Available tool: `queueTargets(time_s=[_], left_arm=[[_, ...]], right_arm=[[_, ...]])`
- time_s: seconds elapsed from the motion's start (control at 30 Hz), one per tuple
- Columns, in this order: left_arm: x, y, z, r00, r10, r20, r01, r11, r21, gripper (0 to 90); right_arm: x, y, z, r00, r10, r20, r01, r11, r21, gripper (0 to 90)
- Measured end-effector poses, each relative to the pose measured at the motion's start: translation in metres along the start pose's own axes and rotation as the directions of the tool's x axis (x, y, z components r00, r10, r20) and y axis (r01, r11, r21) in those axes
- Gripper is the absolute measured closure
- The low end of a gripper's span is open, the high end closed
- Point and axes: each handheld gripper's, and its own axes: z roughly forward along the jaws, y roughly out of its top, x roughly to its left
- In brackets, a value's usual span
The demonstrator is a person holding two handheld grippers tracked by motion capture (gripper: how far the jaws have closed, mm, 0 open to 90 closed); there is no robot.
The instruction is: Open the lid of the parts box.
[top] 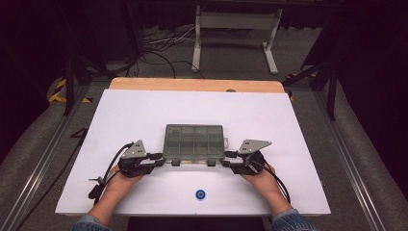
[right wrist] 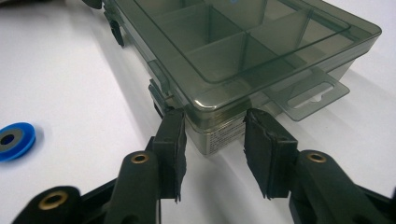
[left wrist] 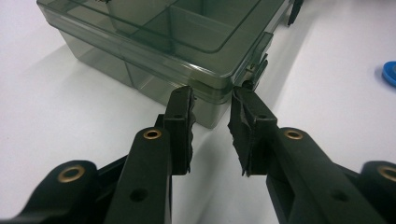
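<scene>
Sitting on the white table (top: 144, 110), a bit toward its near edge, is the smoky compartment box (top: 194, 141), lid shut. Left gripper (left wrist: 211, 112) has its jaws apart, straddling the box's near-left corner. Right gripper (right wrist: 215, 125) is the same deal at the near-right corner. Small blue disc (top: 200, 194) lies near the front edge, well apart from the box.

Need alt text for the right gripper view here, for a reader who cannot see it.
The right gripper, jaws open, straddles the near corner of a closed, smoky transparent compartment box on a white table; whether the pads touch the box is unclear. A blue disc lies on the table to the left, apart from the box.
</scene>
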Motion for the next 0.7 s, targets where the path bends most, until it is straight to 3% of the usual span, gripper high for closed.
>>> queueTargets(time_s=[0.7], left_arm=[[-0.0006, 0.0003, -0.0009, 1.0000, 0.005, 0.002, -0.005, 1.0000, 0.005, 71.9]], right_arm=[[-0.0002, 0.0002, -0.0004, 1.0000, 0.004, -0.004, -0.004, 1.000, -0.004, 60.9]])
